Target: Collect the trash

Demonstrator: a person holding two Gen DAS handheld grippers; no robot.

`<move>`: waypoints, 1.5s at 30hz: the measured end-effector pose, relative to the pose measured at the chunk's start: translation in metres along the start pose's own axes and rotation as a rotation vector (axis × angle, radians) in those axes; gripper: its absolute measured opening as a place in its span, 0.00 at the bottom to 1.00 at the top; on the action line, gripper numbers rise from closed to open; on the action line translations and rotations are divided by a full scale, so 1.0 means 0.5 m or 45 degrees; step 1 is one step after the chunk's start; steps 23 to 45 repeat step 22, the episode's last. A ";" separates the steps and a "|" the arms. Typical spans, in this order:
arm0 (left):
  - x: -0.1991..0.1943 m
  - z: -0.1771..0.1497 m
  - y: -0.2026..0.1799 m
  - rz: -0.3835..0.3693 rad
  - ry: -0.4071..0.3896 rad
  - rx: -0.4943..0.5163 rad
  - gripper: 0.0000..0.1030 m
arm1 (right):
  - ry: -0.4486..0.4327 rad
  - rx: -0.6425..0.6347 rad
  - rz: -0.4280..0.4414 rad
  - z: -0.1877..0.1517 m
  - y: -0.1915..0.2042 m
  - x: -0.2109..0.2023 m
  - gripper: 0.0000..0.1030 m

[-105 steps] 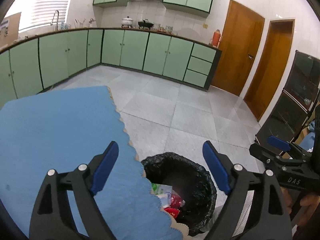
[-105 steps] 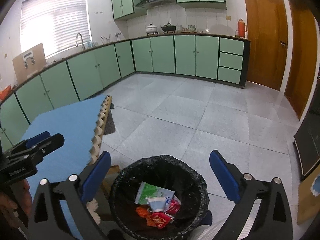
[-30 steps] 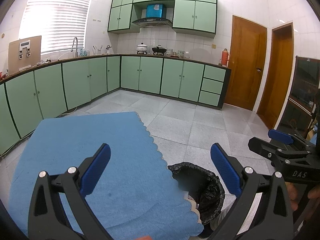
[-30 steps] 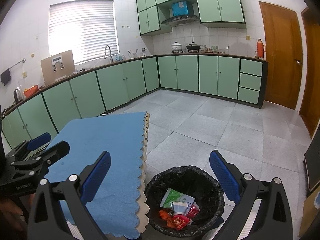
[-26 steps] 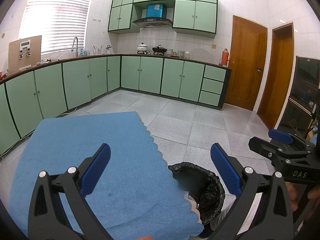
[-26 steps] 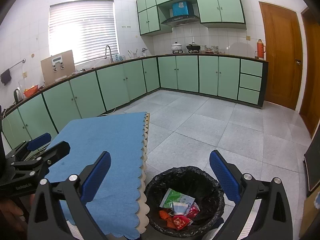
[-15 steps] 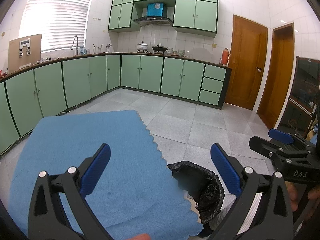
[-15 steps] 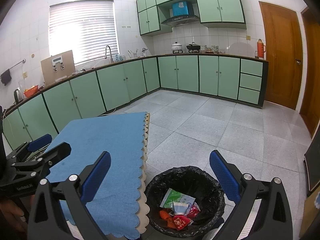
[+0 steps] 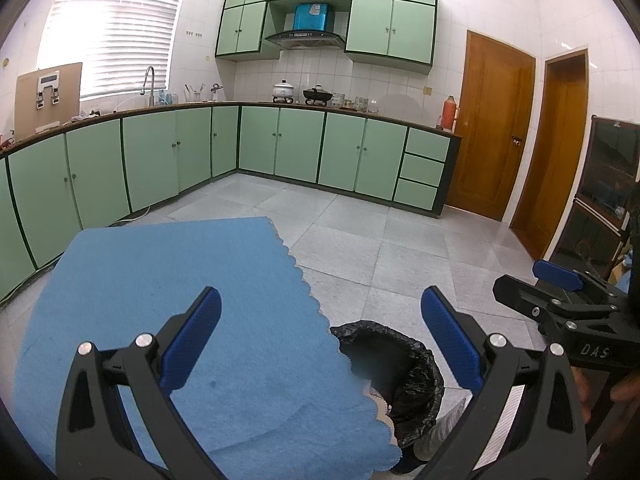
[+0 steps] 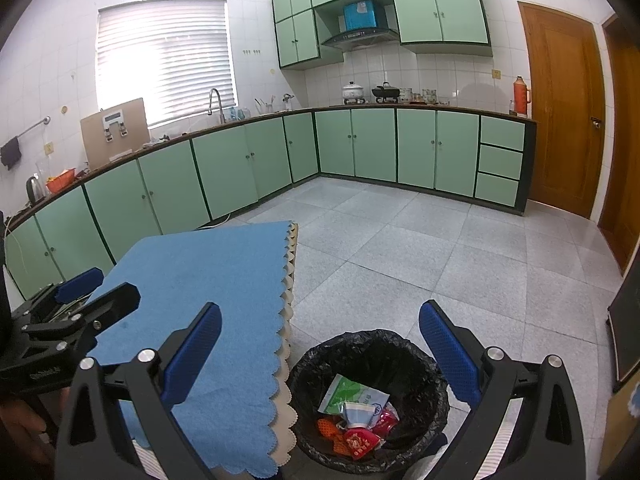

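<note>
Since both tools are raised above the table: I read this as the end of a drop-off, or a pause to look for more trash.
Left gripper (image 9: 320,322): jaws spread wide, nothing between the blue pads; I hold it over the blue tablecloth (image 9: 168,300), probably so the whole surface can be scanned.
Right gripper (image 10: 320,338): also gaping and empty, held above the trash bin (image 10: 436,396), the natural place for a release.
Trash (image 10: 354,420): a green-and-white packet, a crumpled pale wrapper and red-orange wrappers lie at the bottom of the bin, inside the black liner.
Bin placement: it stands on the floor tiles (image 10: 420,256) just beside the table's scalloped edge, so items can go from cloth to bin with a short swing.
Cloth surface: no loose items visible on the part I can see; the near edge is hidden behind the grippers.
Progress, my judgement: nearly or fully done, unless something lies out of view.
Risk: little; with empty jaws, only a bump against the bin rim.
</note>
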State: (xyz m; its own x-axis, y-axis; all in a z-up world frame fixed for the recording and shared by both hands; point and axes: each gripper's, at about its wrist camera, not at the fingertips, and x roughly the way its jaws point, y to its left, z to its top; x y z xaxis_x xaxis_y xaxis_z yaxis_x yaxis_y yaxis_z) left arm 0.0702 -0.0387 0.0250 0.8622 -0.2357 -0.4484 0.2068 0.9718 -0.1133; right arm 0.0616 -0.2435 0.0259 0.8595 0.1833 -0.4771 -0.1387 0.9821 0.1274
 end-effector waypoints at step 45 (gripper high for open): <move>0.009 -0.012 -0.005 0.005 0.017 -0.011 0.94 | 0.008 0.004 0.001 -0.002 -0.005 0.004 0.94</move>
